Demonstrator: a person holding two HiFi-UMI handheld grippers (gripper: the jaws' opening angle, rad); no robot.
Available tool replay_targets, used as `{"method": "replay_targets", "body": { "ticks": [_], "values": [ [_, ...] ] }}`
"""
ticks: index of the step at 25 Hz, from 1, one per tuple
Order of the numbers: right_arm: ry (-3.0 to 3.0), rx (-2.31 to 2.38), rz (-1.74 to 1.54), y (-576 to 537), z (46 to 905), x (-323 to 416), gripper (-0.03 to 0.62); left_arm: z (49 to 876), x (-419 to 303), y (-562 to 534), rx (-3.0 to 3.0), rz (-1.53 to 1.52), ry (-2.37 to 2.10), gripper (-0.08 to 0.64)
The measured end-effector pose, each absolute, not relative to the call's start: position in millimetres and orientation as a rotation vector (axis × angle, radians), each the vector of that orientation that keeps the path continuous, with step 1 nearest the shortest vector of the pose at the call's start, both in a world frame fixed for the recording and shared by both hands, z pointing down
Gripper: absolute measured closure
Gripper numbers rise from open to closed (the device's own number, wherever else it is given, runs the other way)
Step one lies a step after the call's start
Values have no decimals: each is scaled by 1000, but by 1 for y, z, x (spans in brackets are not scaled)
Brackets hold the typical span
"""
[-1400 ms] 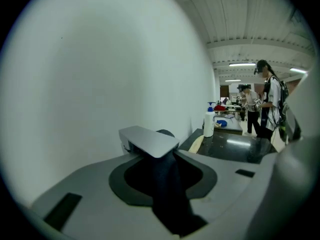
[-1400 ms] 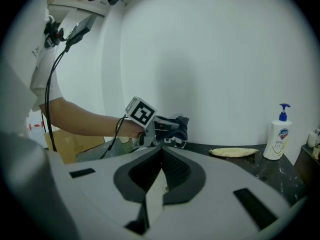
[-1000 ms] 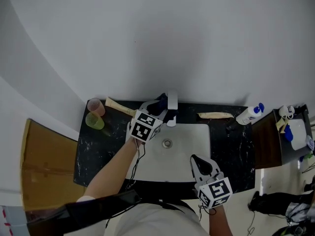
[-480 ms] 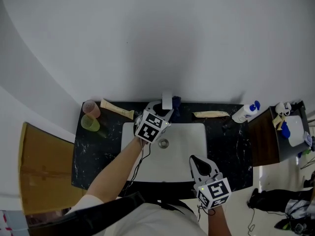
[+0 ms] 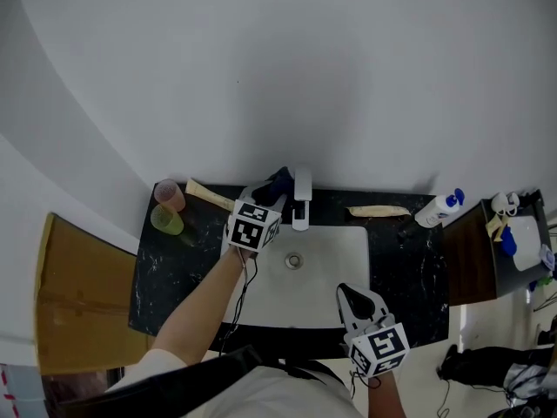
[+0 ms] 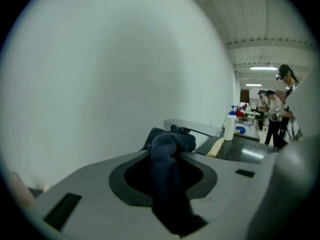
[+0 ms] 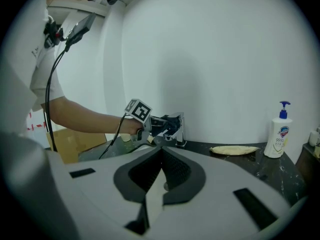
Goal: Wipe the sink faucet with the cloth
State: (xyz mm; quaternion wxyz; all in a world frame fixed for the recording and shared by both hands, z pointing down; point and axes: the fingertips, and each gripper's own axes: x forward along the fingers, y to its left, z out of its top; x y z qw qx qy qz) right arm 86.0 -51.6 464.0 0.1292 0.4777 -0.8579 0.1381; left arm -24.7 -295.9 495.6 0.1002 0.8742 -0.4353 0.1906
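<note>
The chrome faucet [image 5: 302,197] stands at the back of the white sink [image 5: 335,259]. My left gripper [image 5: 275,192] is shut on a dark blue cloth [image 5: 278,181], which it holds against the faucet's left side. In the left gripper view the cloth [image 6: 167,174] hangs bunched between the jaws, with the flat faucet top [image 6: 195,128] just behind it. My right gripper [image 5: 345,287] hovers over the sink's front right edge, with its tips together and nothing in them. Seen from the right gripper [image 7: 161,149], the cloth [image 7: 171,123] rests against the faucet [image 7: 180,129].
A pink cup [image 5: 169,192] and a green cup [image 5: 168,219] stand on the black counter [image 5: 165,268] at the left. Beige rags [image 5: 378,210] lie along the back. At the right are a soap bottle [image 5: 439,205] and a dark cabinet [image 5: 474,251]. A cardboard box [image 5: 78,294] stands far left.
My left gripper carried the cloth rightward over the faucet top, then back to the faucet's left side. The right gripper has not moved.
</note>
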Motion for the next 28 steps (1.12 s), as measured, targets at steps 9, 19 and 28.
{"method": "replay_targets", "body": {
  "ticks": [9, 19, 28],
  "values": [
    [-2405, 1458, 440, -37, 472, 110, 591, 529, -32, -328, 2192, 70, -1171, 447],
    [-2407, 1453, 447, -44, 477, 112, 591, 563, -20, -319, 2114, 146, -1072, 451],
    [-2405, 1431, 458, -50, 482, 105, 591, 525, -18, -332, 2150, -19, -956, 453]
  ]
}}
